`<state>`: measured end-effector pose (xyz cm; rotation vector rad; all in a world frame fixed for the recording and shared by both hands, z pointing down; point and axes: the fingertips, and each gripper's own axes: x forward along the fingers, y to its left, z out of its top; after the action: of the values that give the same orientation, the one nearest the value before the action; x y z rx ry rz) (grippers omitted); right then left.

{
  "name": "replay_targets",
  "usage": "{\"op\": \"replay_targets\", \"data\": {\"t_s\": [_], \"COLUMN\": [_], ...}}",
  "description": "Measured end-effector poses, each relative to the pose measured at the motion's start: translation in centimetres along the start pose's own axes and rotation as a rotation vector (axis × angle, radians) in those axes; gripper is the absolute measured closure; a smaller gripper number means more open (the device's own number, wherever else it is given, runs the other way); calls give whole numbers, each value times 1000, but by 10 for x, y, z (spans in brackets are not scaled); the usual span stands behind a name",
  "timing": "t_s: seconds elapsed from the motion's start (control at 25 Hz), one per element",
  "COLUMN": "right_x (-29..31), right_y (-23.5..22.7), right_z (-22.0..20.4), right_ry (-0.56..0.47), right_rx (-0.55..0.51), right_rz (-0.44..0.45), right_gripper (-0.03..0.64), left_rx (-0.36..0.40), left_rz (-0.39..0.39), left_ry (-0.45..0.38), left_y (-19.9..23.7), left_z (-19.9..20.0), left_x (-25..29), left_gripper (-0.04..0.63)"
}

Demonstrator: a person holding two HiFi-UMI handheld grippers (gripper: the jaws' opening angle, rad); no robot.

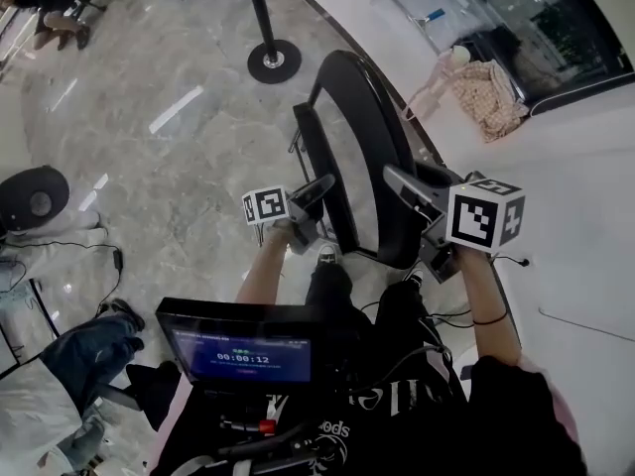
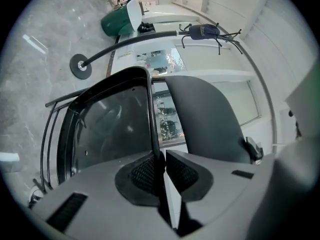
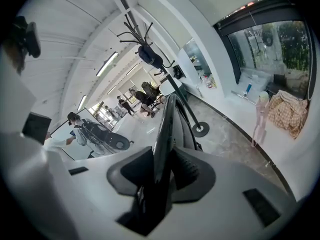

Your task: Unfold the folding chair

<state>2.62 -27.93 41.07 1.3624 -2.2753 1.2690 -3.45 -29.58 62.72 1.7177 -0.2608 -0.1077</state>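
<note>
The black folding chair (image 1: 362, 137) stands on the marble floor in front of me, its two panels spread in a narrow V. In the head view my left gripper (image 1: 316, 198) is at the left, framed panel (image 1: 310, 157), and my right gripper (image 1: 409, 198) is at the curved panel. In the left gripper view my left gripper (image 2: 161, 166) is shut on the thin black edge of the framed panel (image 2: 110, 129), with the other panel (image 2: 207, 119) to the right. In the right gripper view my right gripper (image 3: 165, 166) is shut on the thick edge of the chair panel (image 3: 165, 124).
A stanchion post with a round base (image 1: 273, 59) stands just beyond the chair. A checked cloth and a doll (image 1: 486, 92) lie by the glass front. People sit at the left (image 1: 45, 385). A screen (image 1: 248, 350) hangs at my chest. A green bin (image 2: 120, 19) and a coat stand (image 2: 205, 31) are further off.
</note>
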Motion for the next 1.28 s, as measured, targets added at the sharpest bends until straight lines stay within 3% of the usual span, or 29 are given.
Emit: {"op": "replay_targets", "data": {"t_s": [0.16,0.36,0.6,0.76,0.84,0.92,1.12,1.28], "right_x": [-7,-17,-13,-5,-1,3,16,22], "right_y": [-12,-58,-93,-108,-113,-113,-116,-124], "right_z": [3,0,-10,-21,-24,-26,-34,-35], "right_ry": [12,40,84,112,123,137,163,174], "right_rx": [-5,-4,-5,7,7,-3,-23,-39], "right_rz": [-5,-91,-153,-147,-136,-134,-194,-228], "right_gripper": [494,495,495,495,495,494,494,494], "left_rx": [-4,-106,-93,-87,-15,40,92,54], "left_rz": [-30,-101,33,65,161,274,496,502], "left_ry": [11,-65,-170,-266,-249,-219,-166,-149], "left_y": [-2,-5,40,58,79,100,142,158], "left_z": [-1,5,20,27,26,26,23,17], "left_x": [-2,-32,-96,-121,-130,-139,-166,-181], "left_gripper": [547,540,499,334,269,265,273,354]}}
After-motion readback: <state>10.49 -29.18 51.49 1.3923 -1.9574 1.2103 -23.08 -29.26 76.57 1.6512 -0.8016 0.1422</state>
